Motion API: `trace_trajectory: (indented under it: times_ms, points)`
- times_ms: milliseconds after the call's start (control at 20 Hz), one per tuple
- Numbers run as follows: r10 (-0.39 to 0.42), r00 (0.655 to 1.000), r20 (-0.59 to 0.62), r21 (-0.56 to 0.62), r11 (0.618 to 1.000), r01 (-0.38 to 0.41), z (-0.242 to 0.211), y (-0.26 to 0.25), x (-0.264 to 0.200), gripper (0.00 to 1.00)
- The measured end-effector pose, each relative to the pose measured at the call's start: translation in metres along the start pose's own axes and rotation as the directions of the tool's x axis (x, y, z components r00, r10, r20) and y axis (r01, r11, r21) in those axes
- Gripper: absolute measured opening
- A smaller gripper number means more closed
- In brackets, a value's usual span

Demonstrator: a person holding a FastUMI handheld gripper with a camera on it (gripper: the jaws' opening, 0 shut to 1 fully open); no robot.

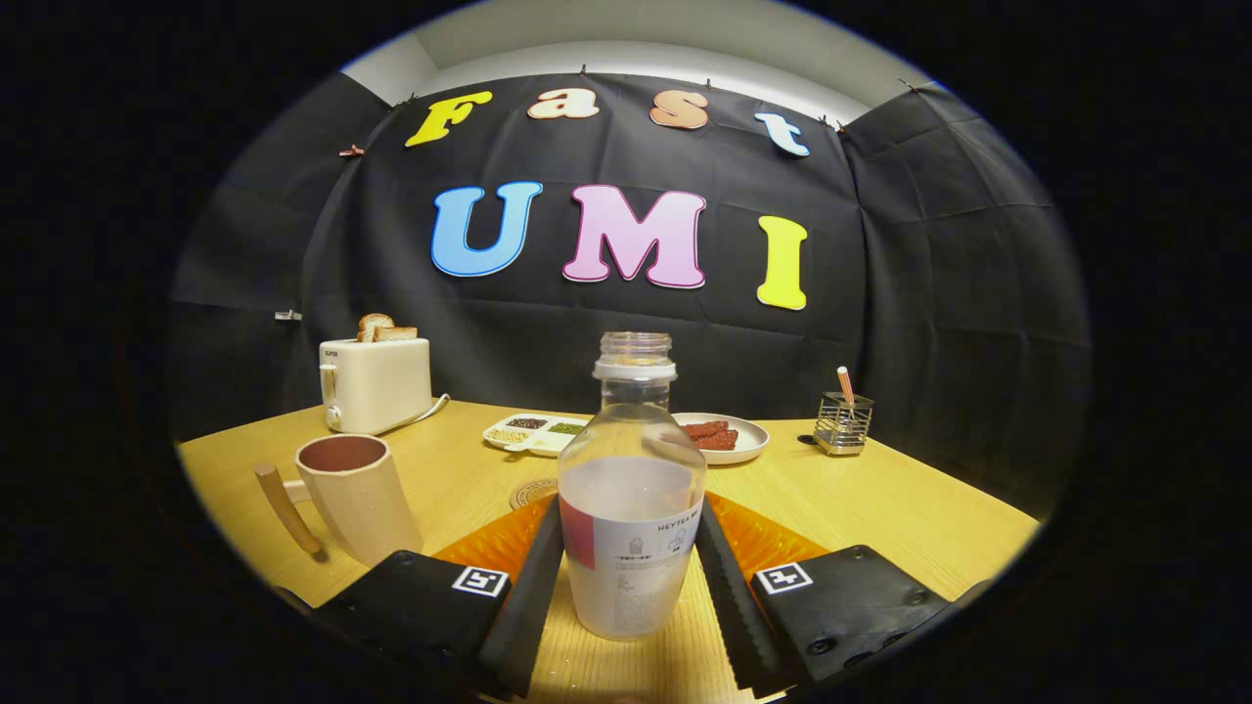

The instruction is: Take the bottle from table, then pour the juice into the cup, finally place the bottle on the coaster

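Wooden table (880,508) in a booth hung with black cloth; we look along the gripper (631,567) from just above the tabletop. On writing: the bottle (631,508) carries a pale label with a red block at one side; its print is too small for us to read with confidence. Each finger mount bears a square black-and-white marker.

Surroundings: a cream toaster (375,383) with two slices of toast (383,329) in its slots stands far back, to the left of the bottle. Nearer, also left, we see the cup (357,494), cream with a dark red interior and a wooden handle, well apart from the fingers. Behind the bottle lie a divided tray (533,432) of small grains and a plate (738,445) with reddish pieces; to the right stands a wire holder (842,422) with one stick in it. The round coaster (528,494) lies on the table just beyond the left finger, partly hidden by the finger and the bottle.

Tool: the bottle stands upright between the two fingers (528,587), uncapped, clear, with cloudy liquid filling roughly its lower half. The ribbed black pads sit apart, flanking the bottle closely at label height. We cannot tell whether either pad touches the bottle or whether its base rests on the table.
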State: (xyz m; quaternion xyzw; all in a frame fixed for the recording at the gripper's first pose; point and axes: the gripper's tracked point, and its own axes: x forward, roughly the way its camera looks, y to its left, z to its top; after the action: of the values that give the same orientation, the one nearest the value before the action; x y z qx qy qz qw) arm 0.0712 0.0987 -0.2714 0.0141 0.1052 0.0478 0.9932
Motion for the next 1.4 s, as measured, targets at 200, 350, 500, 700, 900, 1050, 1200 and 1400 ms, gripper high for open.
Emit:
trace_trajectory:
  times_ms: [200, 350, 500, 700, 900, 1050, 1200, 1400]
  points:
    - [-0.057, 0.998, 0.022, -0.108, 0.992, 0.059, 0.051, -0.008, -0.006, 0.74]
    - [-0.035, 0.997, 0.076, -0.231, 0.972, 0.051, 0.098, 0.003, -0.008, 0.73]
    - [-0.04, 0.998, 0.041, -0.352, 0.935, 0.052, 0.118, 0.006, -0.01, 0.73]
    - [-0.055, 0.997, 0.049, -0.547, 0.834, 0.072, 0.143, 0.018, -0.009, 0.72]
    - [0.004, 0.999, 0.04, -0.721, 0.692, 0.026, 0.149, 0.039, -0.006, 0.72]
    - [0.024, 0.999, 0.048, -0.829, 0.559, 0.026, 0.149, 0.051, -0.006, 0.72]
    - [0.047, 0.999, 0.018, -0.901, 0.434, -0.004, 0.136, 0.062, -0.001, 0.72]
    - [0.051, 0.998, -0.023, -0.949, 0.313, -0.038, 0.112, 0.065, -0.001, 0.72]
